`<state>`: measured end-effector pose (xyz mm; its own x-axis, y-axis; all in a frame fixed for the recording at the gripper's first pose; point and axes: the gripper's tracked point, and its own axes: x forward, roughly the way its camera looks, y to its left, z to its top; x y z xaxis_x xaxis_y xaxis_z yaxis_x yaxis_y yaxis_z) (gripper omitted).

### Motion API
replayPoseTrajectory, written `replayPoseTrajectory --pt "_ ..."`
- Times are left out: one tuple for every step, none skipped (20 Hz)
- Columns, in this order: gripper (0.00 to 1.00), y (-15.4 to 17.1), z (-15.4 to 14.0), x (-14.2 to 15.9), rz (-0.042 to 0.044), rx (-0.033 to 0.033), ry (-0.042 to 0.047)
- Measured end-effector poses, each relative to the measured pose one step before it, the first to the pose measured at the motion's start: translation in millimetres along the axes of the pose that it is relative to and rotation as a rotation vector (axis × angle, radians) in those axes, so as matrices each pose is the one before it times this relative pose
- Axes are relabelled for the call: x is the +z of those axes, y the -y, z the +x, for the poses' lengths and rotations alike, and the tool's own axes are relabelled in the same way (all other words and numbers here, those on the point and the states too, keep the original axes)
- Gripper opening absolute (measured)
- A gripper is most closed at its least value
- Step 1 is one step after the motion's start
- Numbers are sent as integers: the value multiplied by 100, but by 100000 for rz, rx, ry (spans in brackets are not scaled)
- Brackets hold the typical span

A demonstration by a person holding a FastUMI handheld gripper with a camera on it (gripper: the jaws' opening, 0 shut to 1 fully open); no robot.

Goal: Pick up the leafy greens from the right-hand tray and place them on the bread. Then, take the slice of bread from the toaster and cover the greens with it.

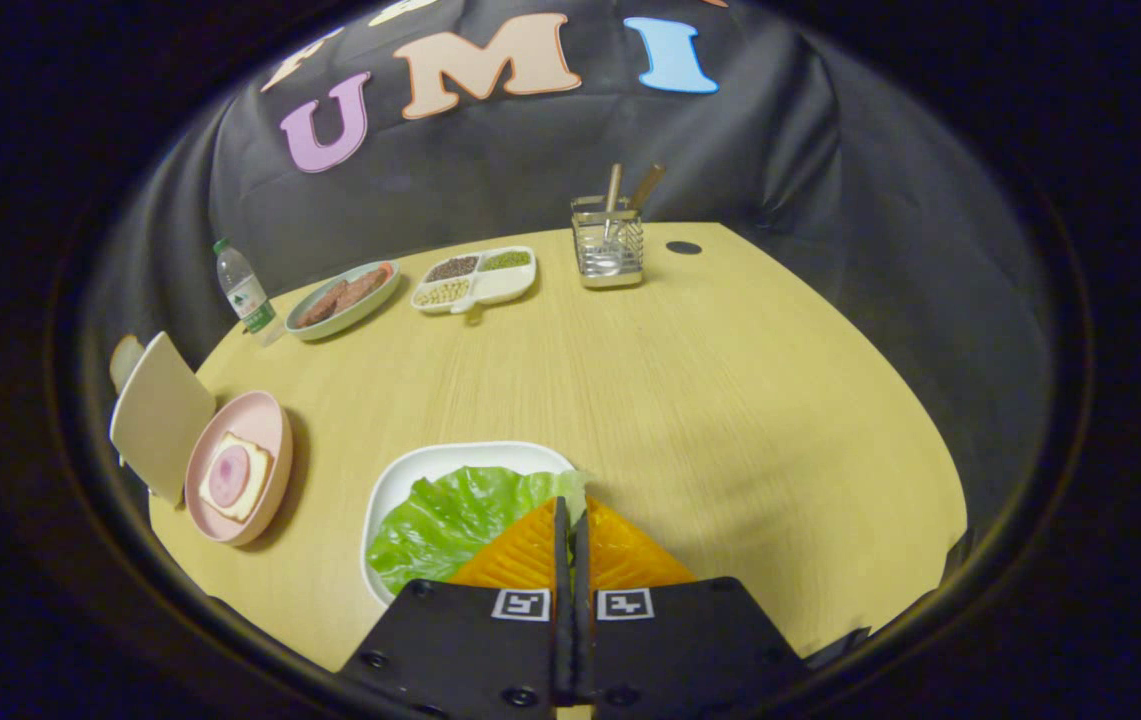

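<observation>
Fingers of your gripper (571,520) meet closed over the lettuce (450,515) on its white tray (410,475); whether they pinch it is unclear.

Fisheye camera riding on the gripper (570,515), looking forward and down.
Its closed fingers (530,550) fill bottom centre, close above the pale wooden surface (730,400) stretching toward upper frame.

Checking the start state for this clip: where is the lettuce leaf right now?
The lettuce leaf lies on the white tray just ahead of the closed fingers, right of the pink plate holding bread.
</observation>
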<state>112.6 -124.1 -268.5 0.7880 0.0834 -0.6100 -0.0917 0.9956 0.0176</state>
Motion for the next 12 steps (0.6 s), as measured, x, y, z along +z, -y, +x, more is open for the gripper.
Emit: replayPoseTrajectory --pt "3 -198 -497 509 -16 751 1376" --pt "3 -258 -411 477 -41 596 1035" --pt "3 -484 -298 440 163 862 938" --pt "3 -502 -421 600 438 999 1387" --pt "3 -525 -443 567 487 1312 1205" --pt "3 -503 -380 626 445 868 1333" --pt "3 -567 -403 616 544 1125 1355" --pt "3 -543 -373 640 662 1186 1341" --pt "3 -779 -257 604 776 1331 1166" --pt "3 -532 -355 493 813 1041 911" --pt "3 -710 -355 463 1029 1261 853" --pt "3 -566 -269 628 952 847 1200"
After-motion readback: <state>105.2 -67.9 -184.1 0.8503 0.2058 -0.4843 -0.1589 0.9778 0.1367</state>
